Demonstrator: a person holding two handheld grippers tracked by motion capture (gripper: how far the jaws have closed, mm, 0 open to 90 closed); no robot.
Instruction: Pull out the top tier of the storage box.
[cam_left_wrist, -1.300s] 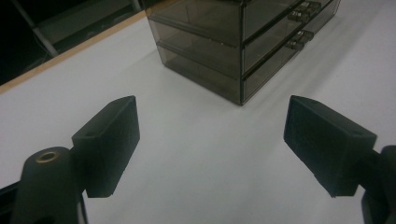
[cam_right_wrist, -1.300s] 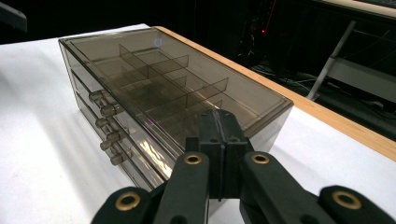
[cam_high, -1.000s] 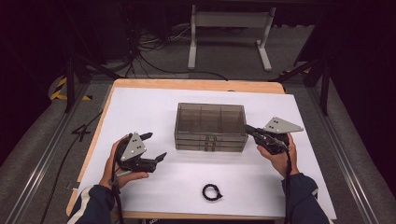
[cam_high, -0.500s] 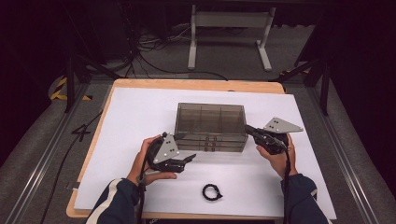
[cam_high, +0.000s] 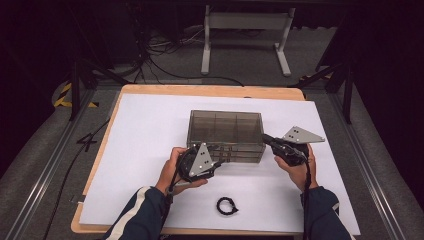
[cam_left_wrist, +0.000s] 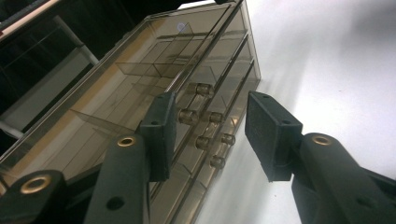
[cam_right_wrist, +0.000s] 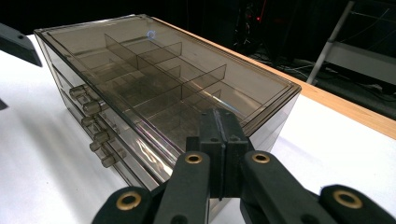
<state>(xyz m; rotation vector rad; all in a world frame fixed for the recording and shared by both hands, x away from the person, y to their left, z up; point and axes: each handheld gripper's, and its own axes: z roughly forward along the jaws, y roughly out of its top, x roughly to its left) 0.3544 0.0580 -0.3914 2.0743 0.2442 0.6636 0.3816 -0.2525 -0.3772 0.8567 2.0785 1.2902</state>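
Observation:
A smoky see-through drawer box (cam_high: 225, 127) stands mid-table on the white sheet. Its front drawers carry small round knobs (cam_left_wrist: 201, 142). My left gripper (cam_high: 218, 161) is at the box's front left, open; its jaws have just been closing. In the left gripper view the knobs show in the gap of this gripper (cam_left_wrist: 210, 100), a little beyond the pads, and nothing is pinched. My right gripper (cam_high: 266, 138) is shut, with its tip at the box's right end near the top edge. In the right gripper view, that gripper (cam_right_wrist: 219, 114) has its pads together in front of the box lid (cam_right_wrist: 187, 70).
A small black ring (cam_high: 226, 205) lies on the sheet near the front edge, between the person's forearms. The wooden table edge (cam_high: 210, 90) runs along the back. Beyond it are cables and a metal stand (cam_high: 245, 22) on the floor.
My left gripper has moved right across the sheet to the box's front, and its jaws stand closer together. The right gripper and the box have not moved.

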